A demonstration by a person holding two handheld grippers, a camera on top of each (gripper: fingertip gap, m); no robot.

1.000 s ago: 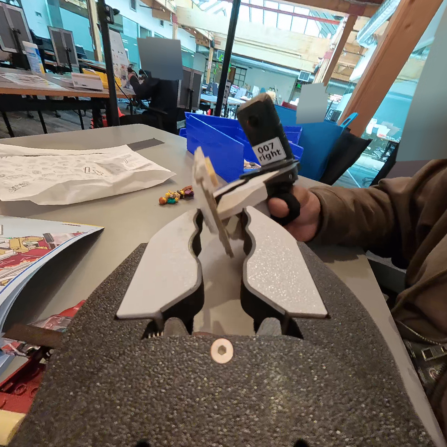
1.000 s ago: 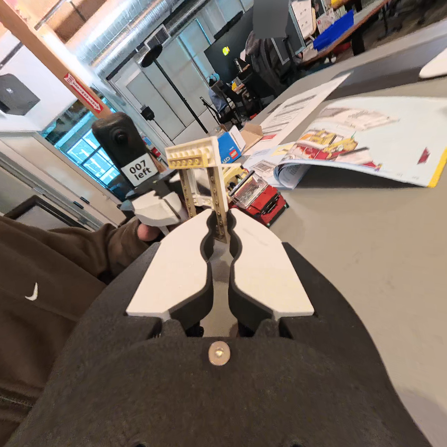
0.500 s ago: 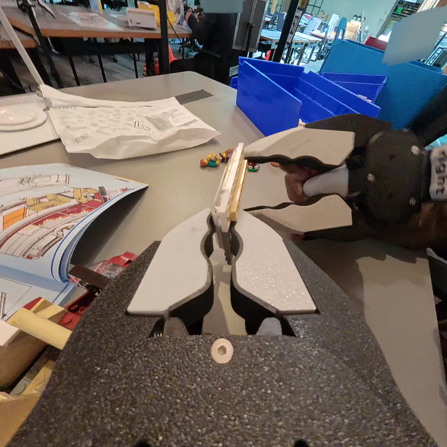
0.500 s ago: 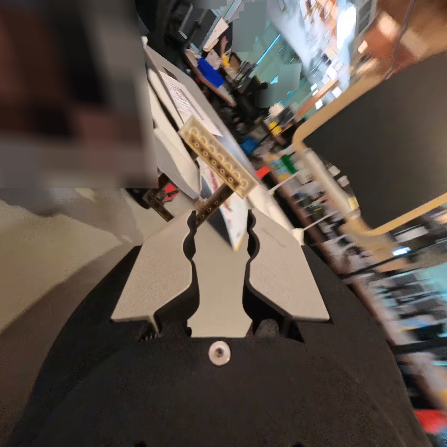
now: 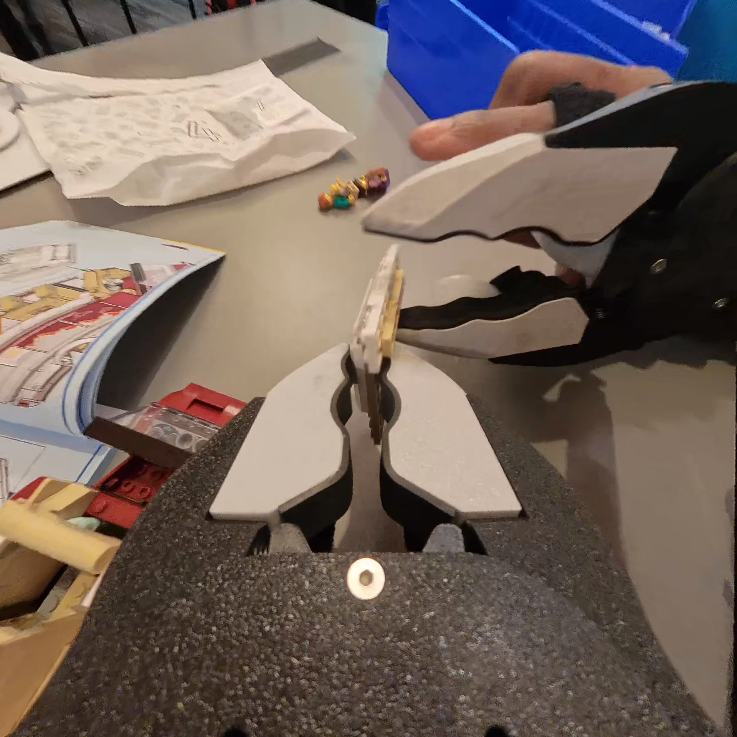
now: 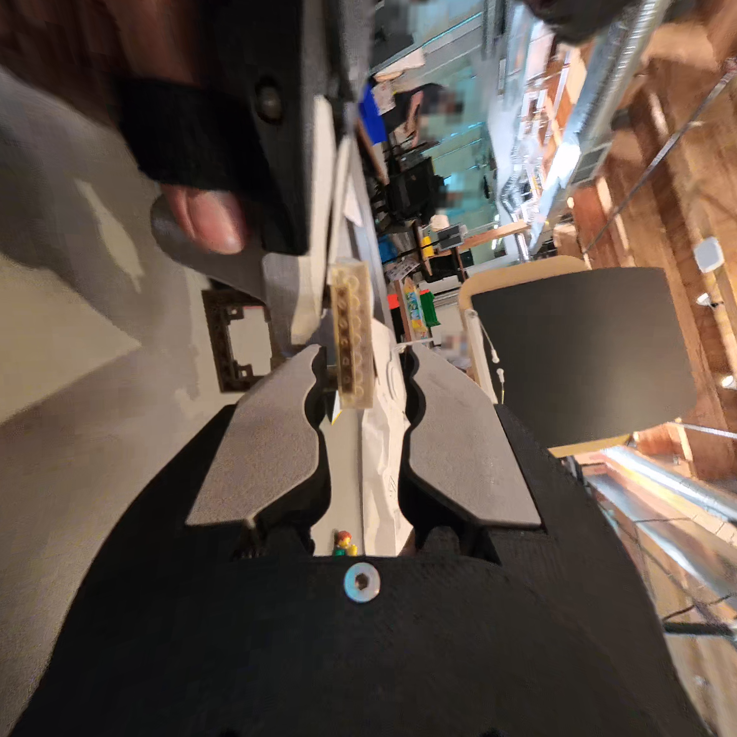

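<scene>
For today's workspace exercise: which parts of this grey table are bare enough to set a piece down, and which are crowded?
Bare grey table lies between the open booklet, the white paper bag and the minifigures. Another free patch runs along the right edge. The near-left corner is crowded with red brick parts and cardboard.

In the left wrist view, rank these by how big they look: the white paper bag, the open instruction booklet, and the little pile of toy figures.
1. White paper bag
2. Open instruction booklet; cropped, so its rank against the bag is unsure
3. Pile of toy figures
</scene>
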